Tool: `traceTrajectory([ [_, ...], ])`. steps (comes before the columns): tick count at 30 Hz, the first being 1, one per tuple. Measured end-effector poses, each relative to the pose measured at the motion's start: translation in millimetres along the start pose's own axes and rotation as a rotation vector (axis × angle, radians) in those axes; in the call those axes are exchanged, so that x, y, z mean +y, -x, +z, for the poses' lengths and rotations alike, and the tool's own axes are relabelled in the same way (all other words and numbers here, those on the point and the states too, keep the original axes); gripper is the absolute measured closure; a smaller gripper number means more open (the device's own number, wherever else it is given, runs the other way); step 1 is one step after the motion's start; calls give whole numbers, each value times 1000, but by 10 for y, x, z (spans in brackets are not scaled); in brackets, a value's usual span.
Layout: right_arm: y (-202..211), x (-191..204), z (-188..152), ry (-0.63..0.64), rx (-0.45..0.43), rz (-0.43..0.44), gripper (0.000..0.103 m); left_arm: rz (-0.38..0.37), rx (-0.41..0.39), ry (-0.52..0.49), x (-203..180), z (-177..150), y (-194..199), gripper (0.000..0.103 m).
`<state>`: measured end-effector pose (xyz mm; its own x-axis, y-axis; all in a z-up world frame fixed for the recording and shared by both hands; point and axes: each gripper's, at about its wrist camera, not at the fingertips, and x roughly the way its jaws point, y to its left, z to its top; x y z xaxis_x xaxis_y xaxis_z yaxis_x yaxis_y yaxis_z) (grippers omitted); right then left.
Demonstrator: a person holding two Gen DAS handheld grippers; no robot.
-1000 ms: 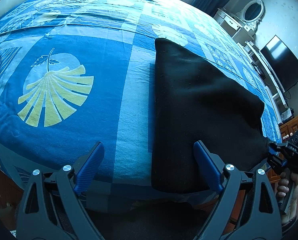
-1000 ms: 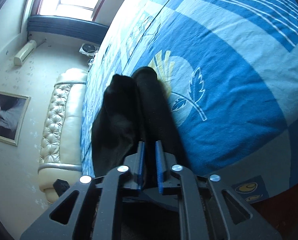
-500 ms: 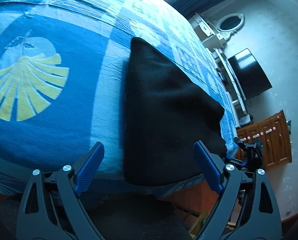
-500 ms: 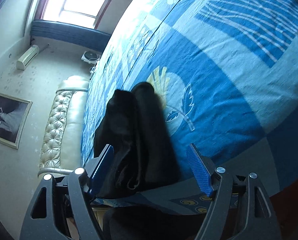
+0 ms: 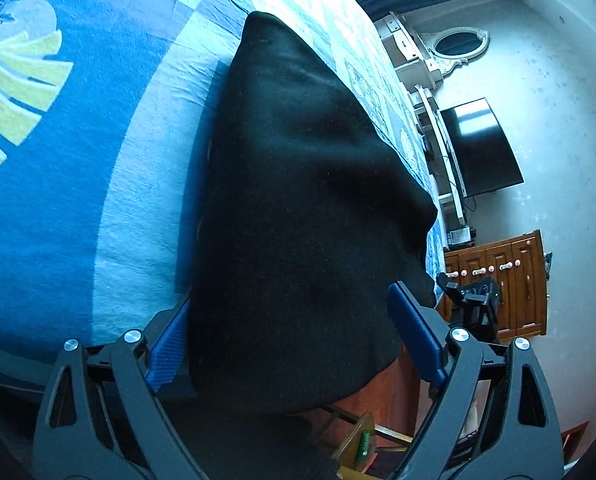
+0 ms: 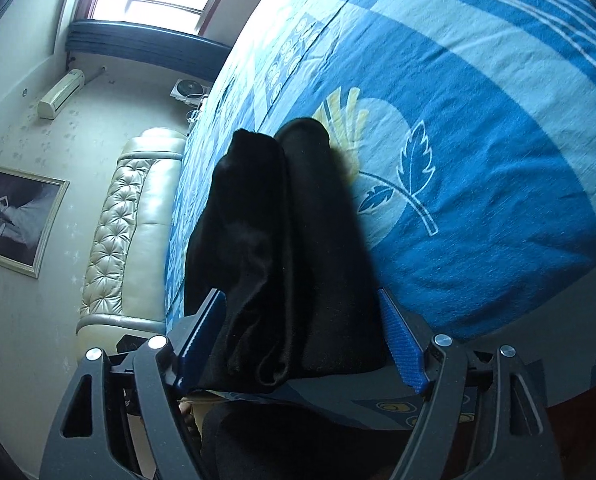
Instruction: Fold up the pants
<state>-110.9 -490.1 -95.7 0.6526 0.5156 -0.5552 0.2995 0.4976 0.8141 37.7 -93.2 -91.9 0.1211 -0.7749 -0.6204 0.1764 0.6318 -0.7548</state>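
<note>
- at the near edge of the bed (image 5: pixel 110 184), we have the black pants (image 5: pixel 298 208) already folded into a narrow stack, one end at the edge in front of us.
- long axis: in both wrist views the pants run straight away from the grippers, up the blue patterned cover toward the far side of the bed.
- left gripper (image 5: pixel 294 340): jaws wide, the near end of the pants sits between the blue pads. cloth reaches the left pad, there is a gap at the right pad, no squeeze that we can see, so we call it open, holding nothing.
- right gripper (image 6: pixel 298 340): jaws wide and they have just been opening; the near end of the pants (image 6: pixel 282 248) lies between them, loose, pads not pressing.
- right wrist view shows two ridges side by side, so the legs look laid together or folded along their length.
- nearer hand: we can't rank them. both sit at the near end; the right gripper (image 5: pixel 474 300) shows in the left view off the right-hand corner of the pants.
- our read: the lengthwise fold looks done and the grip let go. if one more fold is wanted, it goes along that long axis, near end carried toward the far end.
- risk: the near end overhangs the bed edge a little, so it could slide off.
</note>
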Motion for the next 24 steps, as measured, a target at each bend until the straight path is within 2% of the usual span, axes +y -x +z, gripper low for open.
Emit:
traceTrajectory([
  [1, -27, 20, 1, 14, 0, -1, 27, 2, 1, 6, 14, 8, -9, 18],
  [2, -47, 42, -6, 31, 1, -9, 28, 11, 2, 11, 26, 17, -23, 27],
  [5, -98, 119, -33, 95, 4, -77, 45, 59, 7, -6, 21, 36, -34, 48],
  [8, -86, 126, -38, 90, -2, -62, 52, 89, -5, -24, -15, 43, 13, 57],
  [16, -181, 264, -69, 85, 11, -32, 58, 191, -36, -107, -211, 91, 136, 64],
  [24, -589, 538, -130, 115, 73, -4, 58, 264, -90, -105, -34, 83, 487, 65],
])
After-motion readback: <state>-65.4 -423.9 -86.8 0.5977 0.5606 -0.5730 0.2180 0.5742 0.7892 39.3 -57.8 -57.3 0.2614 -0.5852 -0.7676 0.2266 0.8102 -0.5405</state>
